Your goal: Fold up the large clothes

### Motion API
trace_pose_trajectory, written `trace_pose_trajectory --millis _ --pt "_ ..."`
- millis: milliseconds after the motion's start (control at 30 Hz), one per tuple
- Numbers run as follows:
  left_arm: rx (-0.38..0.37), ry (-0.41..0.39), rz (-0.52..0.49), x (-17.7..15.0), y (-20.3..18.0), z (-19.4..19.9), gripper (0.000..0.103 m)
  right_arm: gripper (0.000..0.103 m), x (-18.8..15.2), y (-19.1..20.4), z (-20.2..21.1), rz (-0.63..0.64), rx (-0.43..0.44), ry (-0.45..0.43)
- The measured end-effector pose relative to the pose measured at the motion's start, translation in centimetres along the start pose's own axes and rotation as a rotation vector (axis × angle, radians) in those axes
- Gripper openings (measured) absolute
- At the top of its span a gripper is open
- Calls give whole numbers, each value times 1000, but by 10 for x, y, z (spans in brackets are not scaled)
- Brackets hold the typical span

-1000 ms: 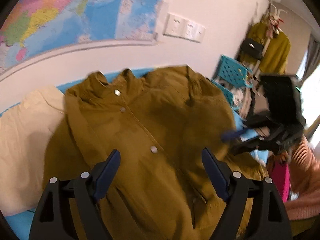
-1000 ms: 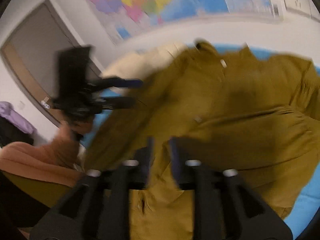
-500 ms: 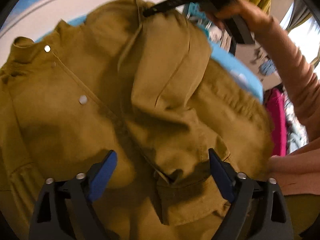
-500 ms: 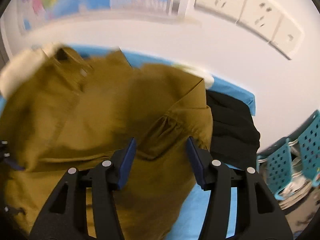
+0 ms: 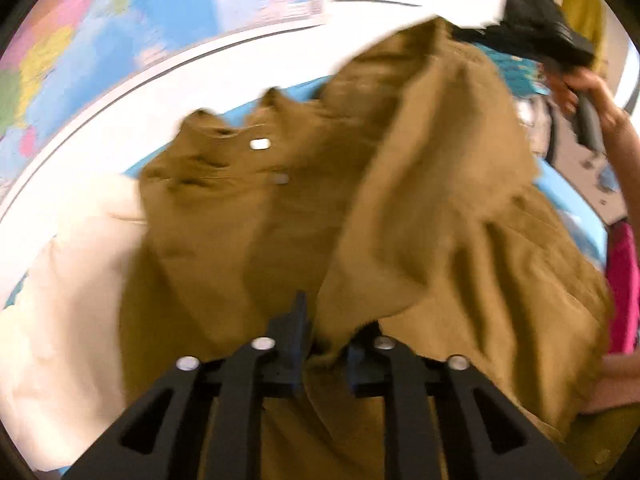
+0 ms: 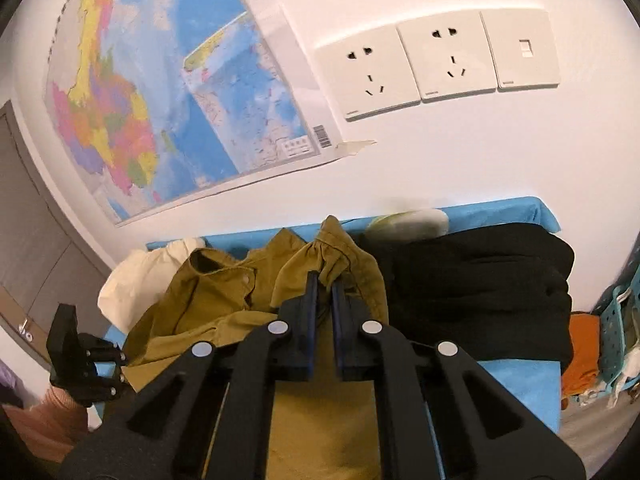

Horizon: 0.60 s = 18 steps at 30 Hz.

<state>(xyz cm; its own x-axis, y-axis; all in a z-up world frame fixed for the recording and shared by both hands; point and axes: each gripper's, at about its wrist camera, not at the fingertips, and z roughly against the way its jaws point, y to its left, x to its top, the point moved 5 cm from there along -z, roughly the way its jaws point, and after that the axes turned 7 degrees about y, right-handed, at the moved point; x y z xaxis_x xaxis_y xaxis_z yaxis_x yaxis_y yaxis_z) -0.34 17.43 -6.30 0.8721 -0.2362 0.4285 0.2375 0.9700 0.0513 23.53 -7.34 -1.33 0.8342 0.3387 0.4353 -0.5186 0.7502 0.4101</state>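
Centrally, 1 olive-brown snap-front cotton jacket (image 5: 280,232) lies on the blue-covered counter (image 6: 520,376), one flap raised. Left gripper (image 5: 322,334): jaws pressed together, pinching jacket fabric near its lower part. Right gripper (image 6: 323,296): jaws pinching a bunched jacket fold. Beside it: 1 cream cloth (image 6: 136,280), 1 black garment (image 6: 480,292). Behind, on the wall: 1 coloured map (image 6: 160,92), 3 white socket plates (image 6: 436,60).

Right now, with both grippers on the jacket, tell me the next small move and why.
Probably carry the right gripper across toward the snap placket, laying the sleeve over the front. It is shut on the mustard jacket at the gathered cuff, lifted above the blue surface, while the left gripper pinches cloth lower down.
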Motion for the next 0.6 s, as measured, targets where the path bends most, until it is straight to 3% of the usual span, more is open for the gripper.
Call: trace_pose_trajectory --millis 33,100,200,267,300,333,400,500,600 --pt "23 11 13 3 6 -7 29 7 -2 -3 -12 -12 -15 22" --pt "91 33 37 9 19 -22 33 10 -5 -11 -45 -44 -61 68" --pt "121 56 67 15 28 -35 47 14 -27 -30 -68 -113 -102 114" --pt "132 47 58 14 27 -33 64 18 -31 -30 -67 -113 -117 109" --pt "122 19 57 13 27 -25 69 26 -30 -25 -63 -91 -142 103" --pt "107 -6 60 11 27 -17 75 41 -30 -18 -55 -60 -176 86" --pt "84 -54 72 4 29 2 77 58 -30 -2 -35 -1 -217 23" --pt "74 -78 90 -7 24 17 83 58 -36 34 -15 95 -195 -39" --pt "75 -50 80 -27 10 20 87 58 -50 72 -13 202 -135 -33"
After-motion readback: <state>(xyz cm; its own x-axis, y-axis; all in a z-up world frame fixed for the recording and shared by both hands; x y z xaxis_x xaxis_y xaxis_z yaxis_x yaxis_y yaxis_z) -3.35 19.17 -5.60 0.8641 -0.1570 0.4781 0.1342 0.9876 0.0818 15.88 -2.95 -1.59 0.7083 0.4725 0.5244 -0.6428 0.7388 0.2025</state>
